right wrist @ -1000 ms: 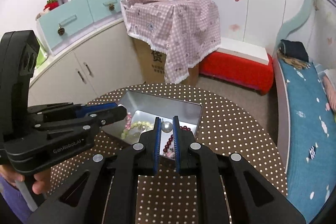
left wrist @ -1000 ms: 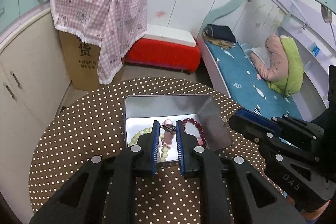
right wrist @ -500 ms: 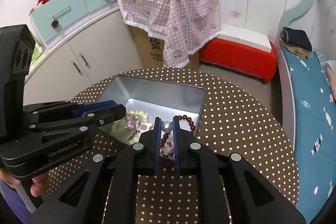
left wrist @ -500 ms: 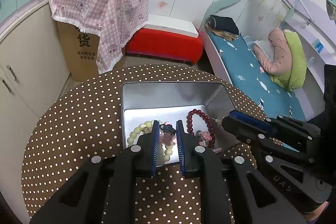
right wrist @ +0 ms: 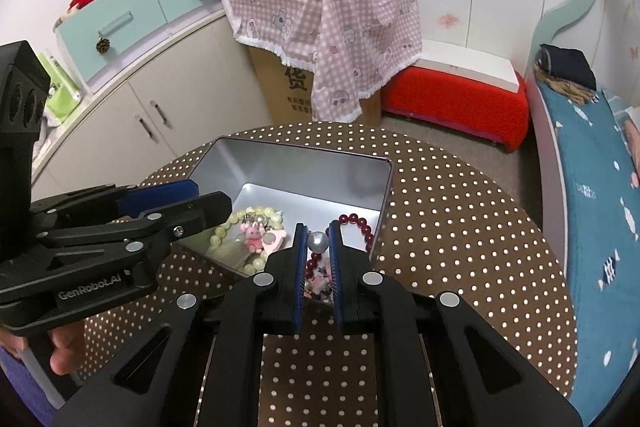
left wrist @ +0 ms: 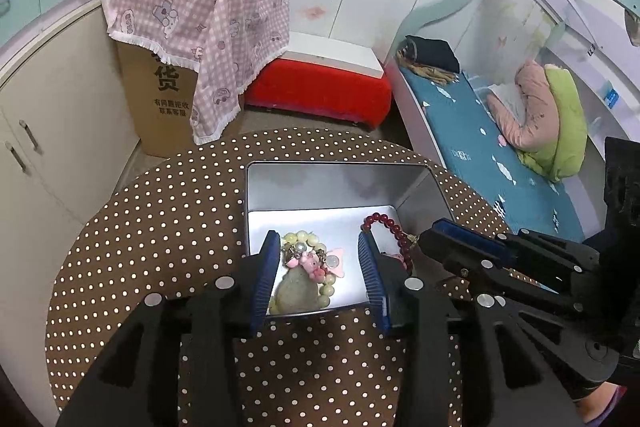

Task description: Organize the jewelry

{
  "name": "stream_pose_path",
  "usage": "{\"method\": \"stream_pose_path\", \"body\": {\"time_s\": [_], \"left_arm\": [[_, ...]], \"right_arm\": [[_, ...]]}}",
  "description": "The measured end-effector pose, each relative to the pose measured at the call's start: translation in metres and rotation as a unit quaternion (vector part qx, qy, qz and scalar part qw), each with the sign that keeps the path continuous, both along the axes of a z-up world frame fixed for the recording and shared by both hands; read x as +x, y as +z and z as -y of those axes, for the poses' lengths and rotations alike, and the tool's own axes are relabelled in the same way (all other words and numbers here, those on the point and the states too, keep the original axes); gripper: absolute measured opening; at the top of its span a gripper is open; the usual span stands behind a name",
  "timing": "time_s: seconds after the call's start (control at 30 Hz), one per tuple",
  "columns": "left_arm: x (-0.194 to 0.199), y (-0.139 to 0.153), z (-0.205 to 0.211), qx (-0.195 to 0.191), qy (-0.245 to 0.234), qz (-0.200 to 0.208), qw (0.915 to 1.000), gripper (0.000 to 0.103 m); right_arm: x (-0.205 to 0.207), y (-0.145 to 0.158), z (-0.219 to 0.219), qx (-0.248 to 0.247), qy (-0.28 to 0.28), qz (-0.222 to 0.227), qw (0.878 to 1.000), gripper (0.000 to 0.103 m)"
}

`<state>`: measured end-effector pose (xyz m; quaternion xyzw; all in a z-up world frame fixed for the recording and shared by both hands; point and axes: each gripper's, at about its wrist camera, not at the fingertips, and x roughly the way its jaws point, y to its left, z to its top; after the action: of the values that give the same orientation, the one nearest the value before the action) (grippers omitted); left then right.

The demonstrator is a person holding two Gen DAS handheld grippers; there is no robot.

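Left gripper (left wrist: 318, 259): jaws just opened, holding nothing, over the pale green bracelet (left wrist: 306, 275).
Right gripper (right wrist: 319, 241): pinching a silver bead (right wrist: 318, 242).
Bracelets: pale green left, dark red bracelet (right wrist: 358, 227) right, inside the tin (right wrist: 296, 167).

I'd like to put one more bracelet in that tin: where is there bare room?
The far half of the metal tin floor, against its back wall, lies bare. Nearer, it is crowded: the pale green bracelet with charms on one side, the red bead bracelet on the other. The dotted tablecloth around the tin is bare too.
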<state>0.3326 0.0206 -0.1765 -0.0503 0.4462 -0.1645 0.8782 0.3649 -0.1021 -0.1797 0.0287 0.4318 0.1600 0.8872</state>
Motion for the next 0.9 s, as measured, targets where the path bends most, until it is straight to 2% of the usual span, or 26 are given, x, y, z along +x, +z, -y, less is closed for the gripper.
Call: {"method": "stream_pose_path", "body": {"time_s": [0.23,0.3,0.33,0.4,0.43,0.47,0.63,0.9], "left_arm": [[-0.010,0.008,0.001,0.003,0.005,0.010,0.9999,0.040],[-0.015,0.012,-0.001,0.002,0.014,0.019,0.9997,0.058],[-0.018,0.016,-0.002,0.003,0.020,0.027,0.9994,0.060],[-0.026,0.023,-0.004,0.011,0.025,0.043,0.9987,0.061],[-0.031,0.027,-0.005,0.015,0.028,0.050,0.9982,0.063],[-0.035,0.030,-0.005,0.019,0.032,0.056,0.9977,0.069],[-0.073,0.062,-0.010,0.034,0.055,0.114,0.9914,0.082],[-0.140,0.105,-0.013,0.027,0.065,0.182,0.9808,0.085]], "right_arm": [[-0.006,0.005,0.002,0.007,-0.006,0.005,1.000,0.014],[-0.009,0.009,0.004,0.009,-0.010,0.010,1.000,0.014],[-0.012,0.013,0.005,0.010,-0.013,0.016,1.000,0.015],[-0.019,0.021,0.009,0.010,-0.021,0.025,0.999,0.028],[-0.024,0.027,0.011,0.009,-0.028,0.035,0.999,0.048],[-0.030,0.034,0.013,0.009,-0.032,0.045,0.998,0.057],[-0.070,0.073,0.012,0.007,-0.028,0.098,0.995,0.061],[-0.142,0.127,0.005,-0.006,-0.019,0.171,0.985,0.064]]}}
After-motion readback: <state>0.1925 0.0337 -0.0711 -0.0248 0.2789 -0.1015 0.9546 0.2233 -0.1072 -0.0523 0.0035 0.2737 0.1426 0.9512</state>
